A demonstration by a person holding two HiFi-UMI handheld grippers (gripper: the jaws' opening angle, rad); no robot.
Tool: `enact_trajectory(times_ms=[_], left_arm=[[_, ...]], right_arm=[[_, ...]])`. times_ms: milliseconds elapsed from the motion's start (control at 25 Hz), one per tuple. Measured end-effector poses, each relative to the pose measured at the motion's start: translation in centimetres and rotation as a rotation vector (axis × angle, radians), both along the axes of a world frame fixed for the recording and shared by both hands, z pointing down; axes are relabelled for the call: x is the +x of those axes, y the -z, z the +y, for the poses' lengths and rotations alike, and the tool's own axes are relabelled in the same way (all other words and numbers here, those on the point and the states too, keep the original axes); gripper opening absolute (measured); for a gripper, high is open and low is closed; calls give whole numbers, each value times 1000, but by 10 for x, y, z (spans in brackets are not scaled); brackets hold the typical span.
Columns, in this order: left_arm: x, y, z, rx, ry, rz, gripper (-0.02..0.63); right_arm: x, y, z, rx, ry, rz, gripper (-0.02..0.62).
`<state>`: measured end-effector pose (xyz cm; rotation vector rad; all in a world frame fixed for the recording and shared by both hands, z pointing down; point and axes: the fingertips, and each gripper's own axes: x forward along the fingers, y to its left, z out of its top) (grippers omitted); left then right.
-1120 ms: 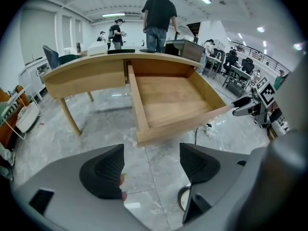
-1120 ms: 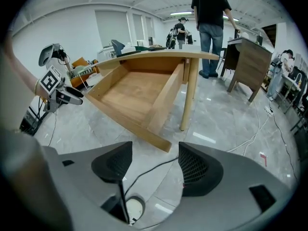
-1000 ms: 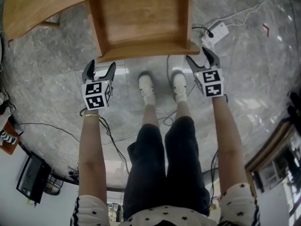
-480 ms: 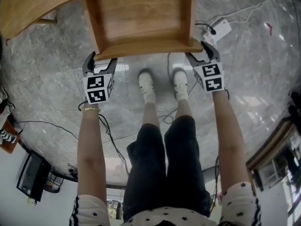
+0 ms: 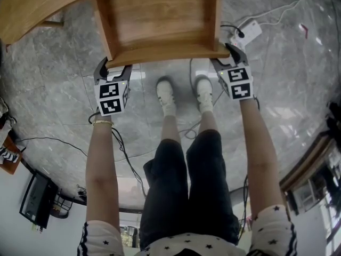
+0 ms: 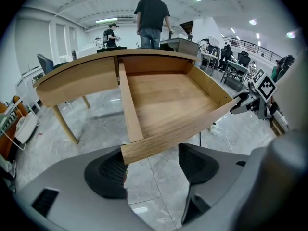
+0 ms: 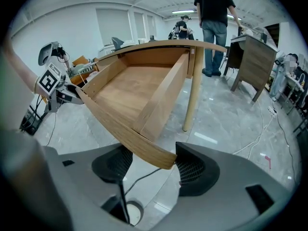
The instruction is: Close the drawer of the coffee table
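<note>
The left gripper (image 5: 113,69) has its jaws spread wide, and the left end of the drawer front (image 5: 170,51) pokes into the gap between them. In the left gripper view that wooden corner overlaps the left pad (image 6: 108,170). The other pad (image 6: 192,161) stays clear of it, with bare floor showing between. Whether the corner actually presses on the left pad, I cannot tell.

The right gripper (image 5: 226,57) is just as wide and takes the right end of the same front. In the right gripper view the rounded corner sits just beside the right pad (image 7: 192,170), and the board's lower edge runs over the left one (image 7: 118,162). Neither gripper clamps the wood.

The drawer (image 5: 160,15) is open, standing well out of the table (image 5: 26,7) toward the person, its plain wooden bottom in full view. The front is curved, like the table's edge.

The person stands close behind it with both arms stretched forward, white shoes (image 5: 166,97) on the grey marble floor (image 5: 53,105) just short of the front. A white power strip (image 5: 246,36) lies on the floor to the drawer's right, cables trailing from it. A round table leg (image 7: 192,88) stands on that same side.

Farther back, someone in a dark top and jeans (image 7: 214,28) stands turned away, next to a desk (image 7: 250,57).
</note>
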<state>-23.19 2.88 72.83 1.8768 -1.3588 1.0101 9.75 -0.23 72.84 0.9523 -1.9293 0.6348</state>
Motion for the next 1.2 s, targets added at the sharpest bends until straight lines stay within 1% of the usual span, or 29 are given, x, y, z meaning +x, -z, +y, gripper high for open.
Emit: enact_trajectory(times_ms=[320,560,760,920,1200], left_arm=[[-2,-1,1,-20,11,8,335],[-2,2,1,-36,15,6,334],[-2,5,1,-47,15,4,334],[-4,10,1,-54,13,6,334],[-3,26,-1,-56,9,12,334]], right_arm=[[2,-2,0,-10,-10,19,288],[1,0,1,-37,-19,18,288],[0,3,1,-38,-21,17,287],[-3,10,4,-69,-37,16,287],[-3,26,3,-83,-41,14,287]])
